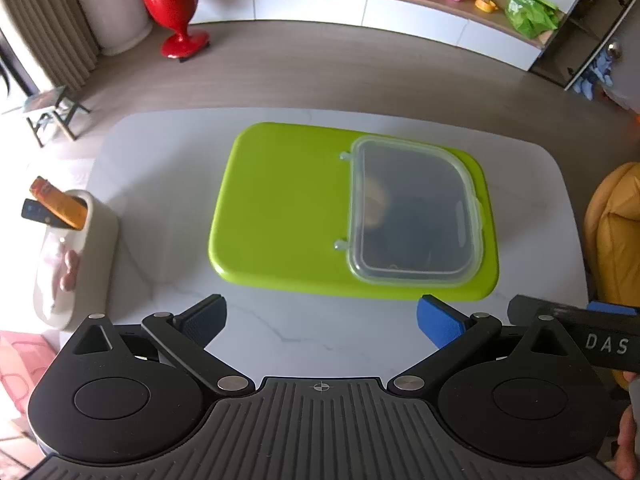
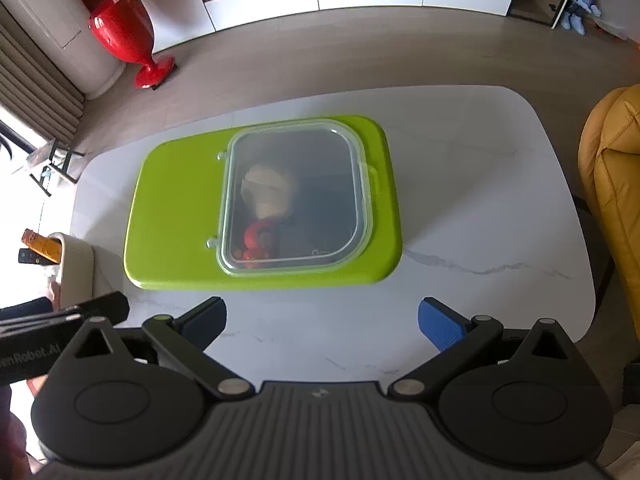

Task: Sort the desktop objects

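Observation:
A lime-green box lies in the middle of the white marble table. Its clear plastic lid is closed; a round tan thing and a red thing show dimly through it. A cream holder at the table's left edge holds an orange object and a dark one. My left gripper is open and empty above the near table edge. My right gripper is open and empty beside it.
A yellow armchair stands right of the table. A red vase stands on the floor beyond. A white cabinet with toys runs along the back wall. A small stool is at left.

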